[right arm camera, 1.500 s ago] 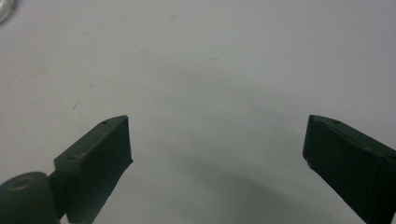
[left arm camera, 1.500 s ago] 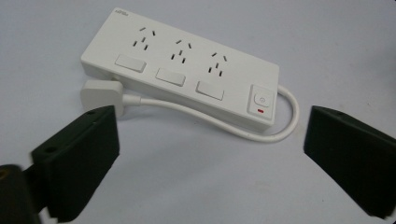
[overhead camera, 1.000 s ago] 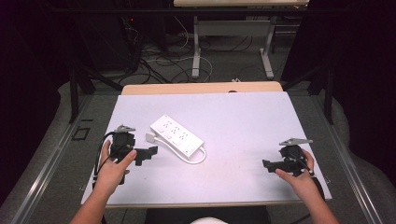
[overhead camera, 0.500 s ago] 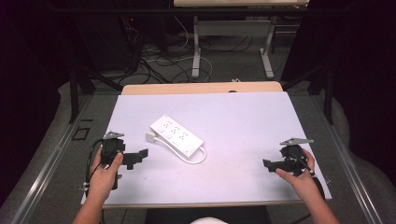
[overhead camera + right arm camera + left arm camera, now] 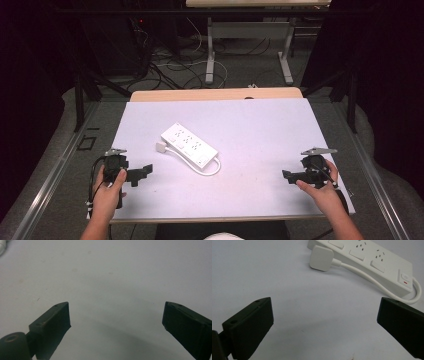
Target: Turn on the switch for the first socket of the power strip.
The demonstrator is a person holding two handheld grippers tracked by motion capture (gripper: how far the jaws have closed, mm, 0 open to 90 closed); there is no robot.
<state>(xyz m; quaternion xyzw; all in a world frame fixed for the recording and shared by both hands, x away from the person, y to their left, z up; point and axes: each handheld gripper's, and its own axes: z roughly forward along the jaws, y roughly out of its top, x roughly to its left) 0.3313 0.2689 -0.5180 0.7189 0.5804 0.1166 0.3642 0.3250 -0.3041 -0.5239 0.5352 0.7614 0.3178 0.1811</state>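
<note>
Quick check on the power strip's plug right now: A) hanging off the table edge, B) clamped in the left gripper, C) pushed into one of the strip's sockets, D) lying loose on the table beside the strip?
D: in the left gripper view the plug lies flat on the table next to the power strip, ahead of the left gripper, whose jaws stand wide apart and hold nothing.

Left gripper (image 5: 142, 172) points toward 3 o'clock, right gripper (image 5: 290, 176) toward 9; both low, jaws spread wide, nothing held.
</note>
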